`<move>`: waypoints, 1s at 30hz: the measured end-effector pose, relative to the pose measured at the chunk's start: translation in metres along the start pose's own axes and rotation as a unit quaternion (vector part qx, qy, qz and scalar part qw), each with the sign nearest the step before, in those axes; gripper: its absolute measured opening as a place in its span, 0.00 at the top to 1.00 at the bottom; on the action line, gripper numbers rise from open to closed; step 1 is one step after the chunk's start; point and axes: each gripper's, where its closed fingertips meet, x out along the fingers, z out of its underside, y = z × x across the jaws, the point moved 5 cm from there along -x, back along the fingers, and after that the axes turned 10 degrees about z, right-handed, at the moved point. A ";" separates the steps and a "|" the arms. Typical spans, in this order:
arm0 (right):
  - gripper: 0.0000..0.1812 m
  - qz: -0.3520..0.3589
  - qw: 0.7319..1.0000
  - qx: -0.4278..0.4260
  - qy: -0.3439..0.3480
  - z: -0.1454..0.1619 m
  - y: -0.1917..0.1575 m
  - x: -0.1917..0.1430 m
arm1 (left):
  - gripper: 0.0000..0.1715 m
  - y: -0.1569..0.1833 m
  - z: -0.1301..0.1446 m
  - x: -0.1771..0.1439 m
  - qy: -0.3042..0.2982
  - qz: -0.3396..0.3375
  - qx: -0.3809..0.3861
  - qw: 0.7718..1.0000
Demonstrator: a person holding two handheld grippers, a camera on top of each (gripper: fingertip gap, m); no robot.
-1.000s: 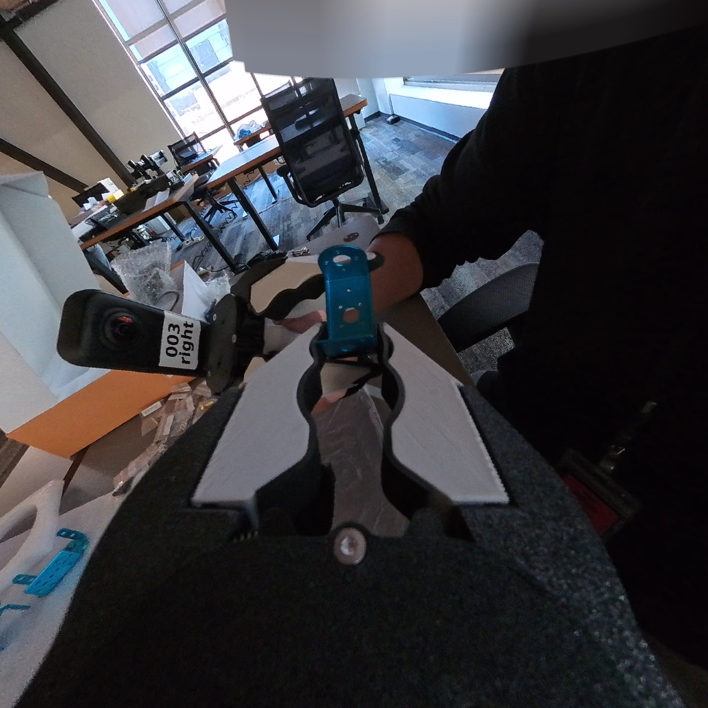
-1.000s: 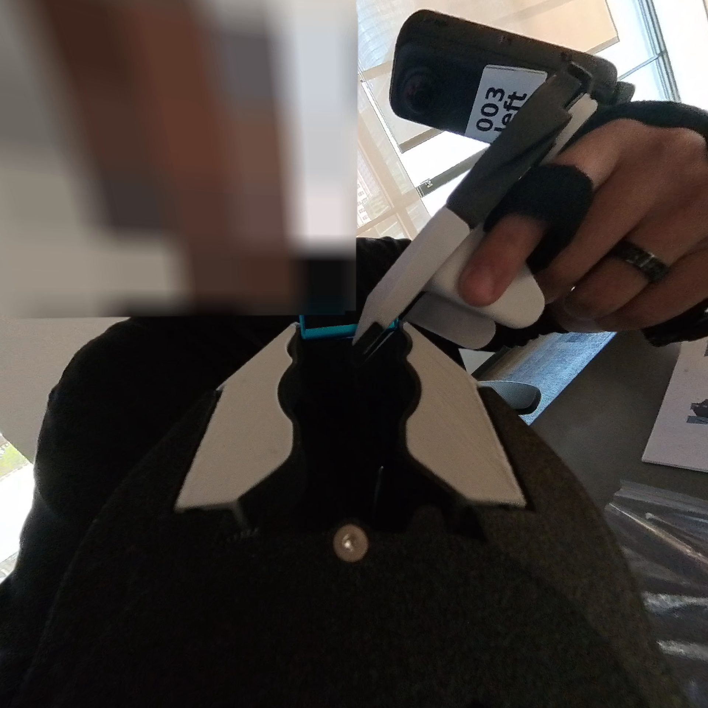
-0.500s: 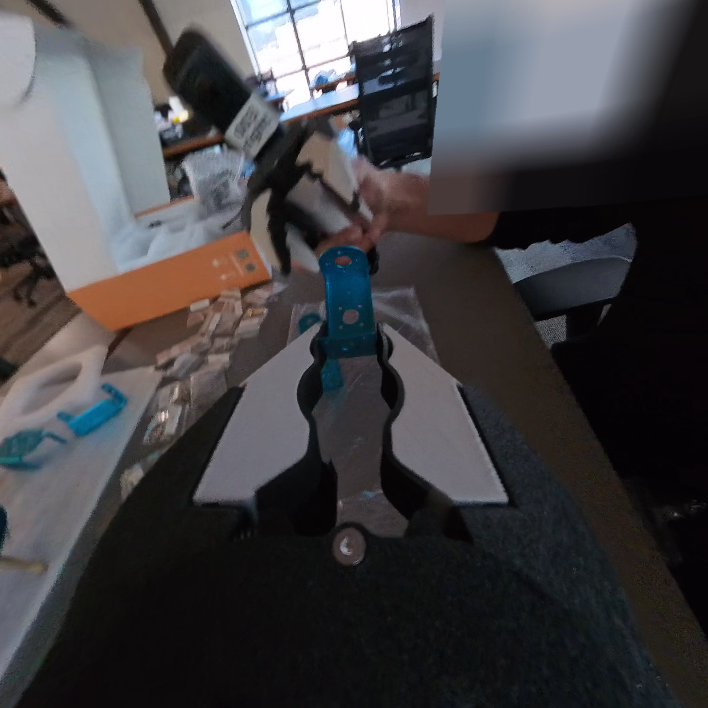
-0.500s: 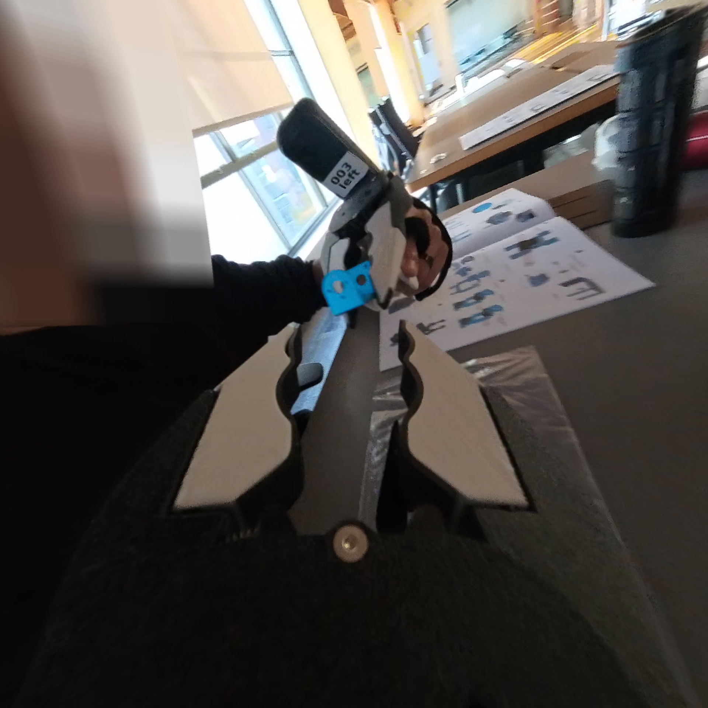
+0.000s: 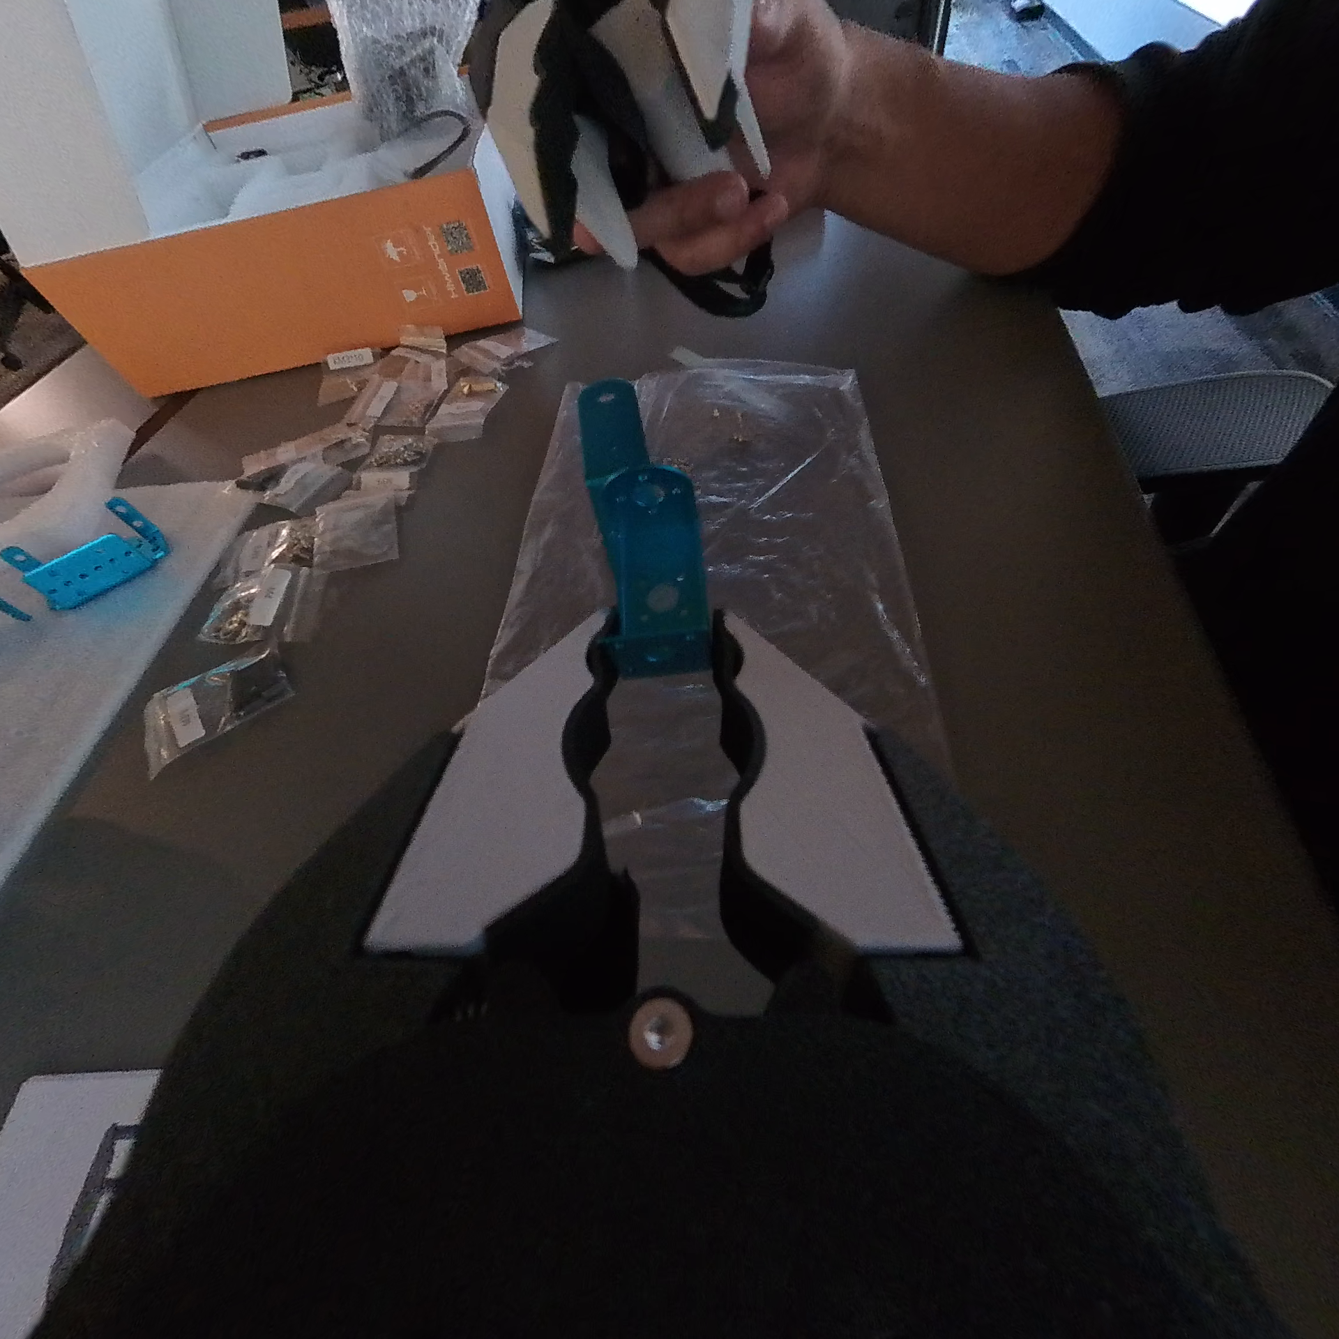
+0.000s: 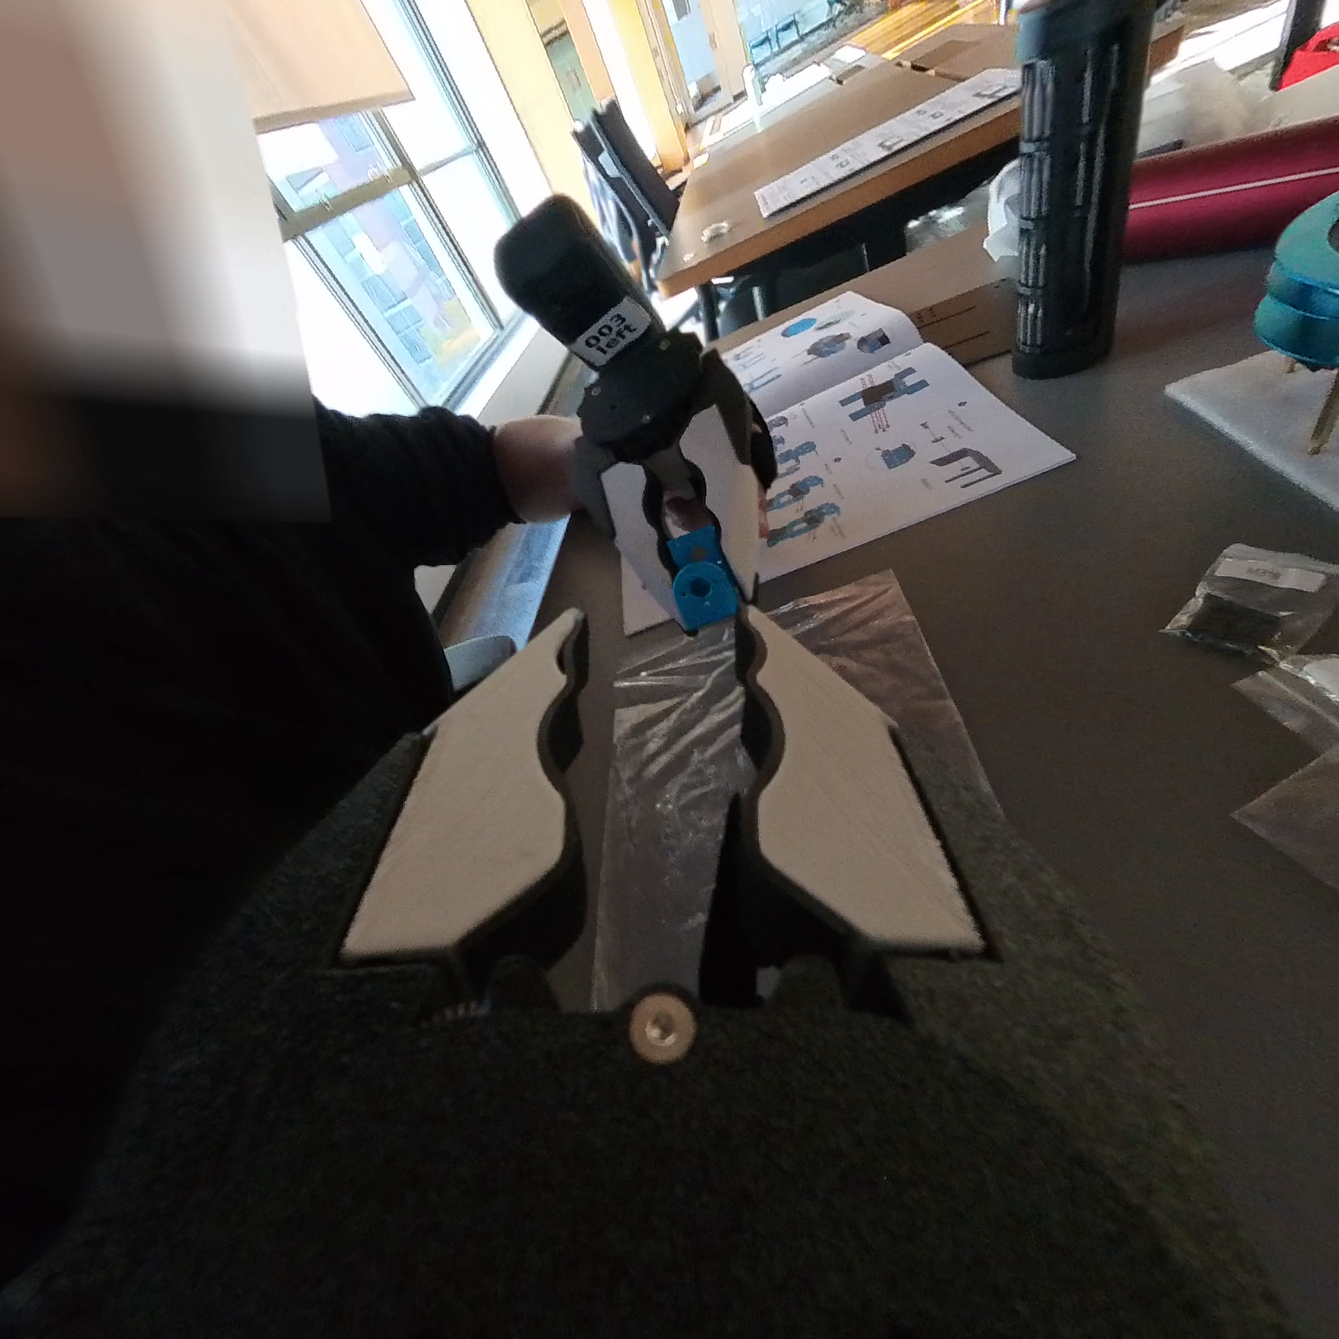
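1. While the left gripper (image 5: pixel 663 630) hangs over the grey table (image 5: pixel 1050 580), its two fingers stand narrow, clamped on the base of a blue metal bracket (image 5: pixel 656 572).
2. The bracket is a bent, hole-punched piece. One rounded arm rises just beyond the fingertips and the other reaches farther away. It is held clear of the table, above a flat clear plastic bag (image 5: pixel 797 522) lying there.
3. The right gripper (image 6: pixel 659 623) has its fingers spread wide with nothing between them. It touches nothing.
4. In the right wrist view the right gripper points toward the left one, and the bracket shows just beyond its right fingertip. The same bag lies below both of them.
5. In the left wrist view the right gripper appears at the top, tilted downward in a person's hand (image 5: pixel 761 159) and well apart from the bracket.
6. To the left of the bag lie many small packets of hardware (image 5: pixel 348 507), and beyond them an open orange box (image 5: pixel 253 290) with white padding inside.
7. A second blue bracket (image 5: pixel 87 565) rests on a white sheet at the far left.
8. An open illustrated booklet (image 6: pixel 906 435) lies beyond the bag in the right wrist view, with a tall dark bottle (image 6: pixel 1072 181) standing behind it.
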 end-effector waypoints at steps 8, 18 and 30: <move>0.82 0.195 0.955 -0.139 -0.174 0.029 0.016 -0.037 | 0.86 -0.001 0.001 0.000 -0.017 -0.005 -0.017 1.000; 0.91 0.224 0.906 -0.108 -0.342 0.118 0.029 -0.073 | 0.86 -0.002 0.005 0.005 -0.024 -0.005 -0.039 0.999; 0.96 0.213 0.889 -0.146 -0.379 0.123 0.034 -0.064 | 0.86 0.006 0.012 0.015 -0.047 0.008 -0.030 0.998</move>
